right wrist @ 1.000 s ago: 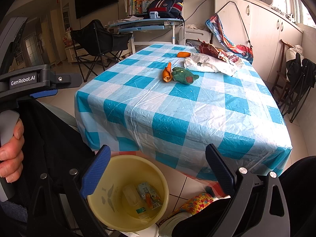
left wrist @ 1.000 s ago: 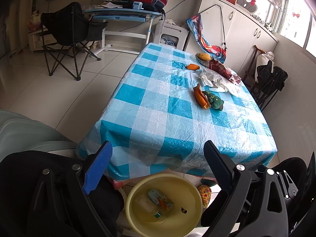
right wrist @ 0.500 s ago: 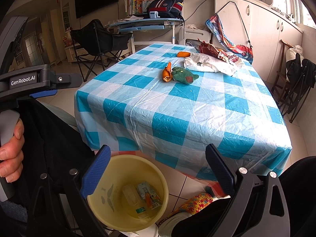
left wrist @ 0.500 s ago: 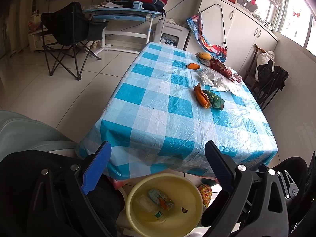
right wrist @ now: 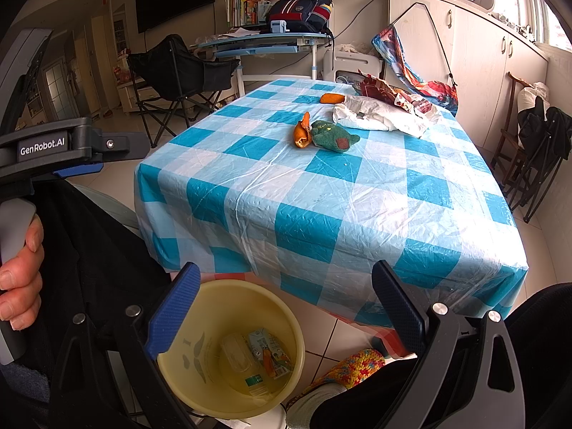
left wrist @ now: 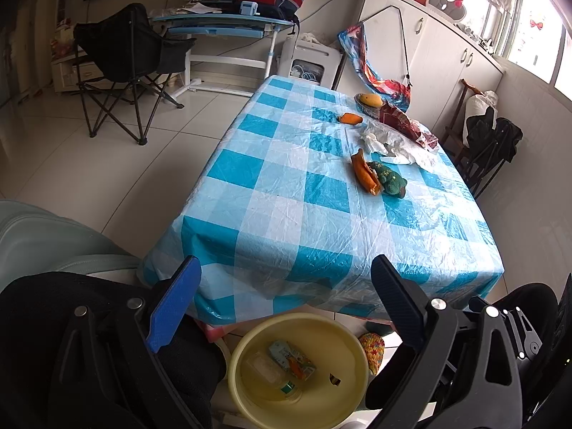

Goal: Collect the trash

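Note:
A yellow bin (left wrist: 352, 348) (right wrist: 178, 371) stands on the floor at the table's near edge, holding a carton (left wrist: 292, 359) (right wrist: 268, 352) and a plastic bottle (right wrist: 237, 357). On the blue checked tablecloth (left wrist: 286, 193) (right wrist: 321, 196) lie an orange peel (left wrist: 364, 173) (right wrist: 302, 130), a green cloth (left wrist: 388, 178) (right wrist: 330, 136), a second orange piece (left wrist: 350, 118) (right wrist: 330, 98), crumpled white paper (left wrist: 389, 143) (right wrist: 379, 116) and a red wrapper (left wrist: 404, 123) (right wrist: 379, 87). My left gripper (left wrist: 282, 304) and right gripper (right wrist: 282, 304) both stand open and empty above the bin.
A mango (left wrist: 370, 99) sits in a bowl at the table's far end. A black folding chair (left wrist: 128, 60) and a desk (left wrist: 228, 21) stand beyond on the tiled floor. White cabinets (left wrist: 429, 50) line the right wall. A person's hand (right wrist: 19, 279) grips the left gripper's handle.

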### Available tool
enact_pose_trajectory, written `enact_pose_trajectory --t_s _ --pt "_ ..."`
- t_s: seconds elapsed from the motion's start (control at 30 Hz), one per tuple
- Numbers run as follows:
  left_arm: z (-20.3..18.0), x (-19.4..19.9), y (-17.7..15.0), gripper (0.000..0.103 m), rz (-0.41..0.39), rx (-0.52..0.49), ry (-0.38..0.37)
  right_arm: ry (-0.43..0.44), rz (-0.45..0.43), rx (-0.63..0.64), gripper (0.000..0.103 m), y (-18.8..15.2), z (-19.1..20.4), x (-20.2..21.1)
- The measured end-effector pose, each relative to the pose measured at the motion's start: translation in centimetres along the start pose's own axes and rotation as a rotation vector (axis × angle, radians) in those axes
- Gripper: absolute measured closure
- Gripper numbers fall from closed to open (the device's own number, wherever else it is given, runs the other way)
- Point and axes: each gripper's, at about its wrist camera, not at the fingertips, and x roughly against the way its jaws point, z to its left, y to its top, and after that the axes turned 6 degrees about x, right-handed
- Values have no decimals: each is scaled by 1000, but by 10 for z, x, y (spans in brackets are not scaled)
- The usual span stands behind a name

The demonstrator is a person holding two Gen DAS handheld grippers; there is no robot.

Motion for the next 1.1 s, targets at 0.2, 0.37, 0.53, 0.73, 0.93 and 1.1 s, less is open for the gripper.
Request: enact_pose_trajectory --t_s 0.2,0.37,0.53,0.73,0.93,1.1 --pt "0 0 0 11 0 -2 0 0 1 1 10 0 0 0" --pt "0 -1 -2 11 0 -5 0 -1 1 1 10 0 0 0" --pt "0 -2 -4 11 0 -8 1 -1 1 1 10 0 0 0" --pt "-1 -2 -5 11 2 -16 0 -1 1 1 10 0 1 0" --pt "-1 -2 -5 10 3 -17 1 -2 1 2 10 0 1 0" --pt "-1 -2 -5 11 3 -18 1 -2 0 1 10 0 1 0"
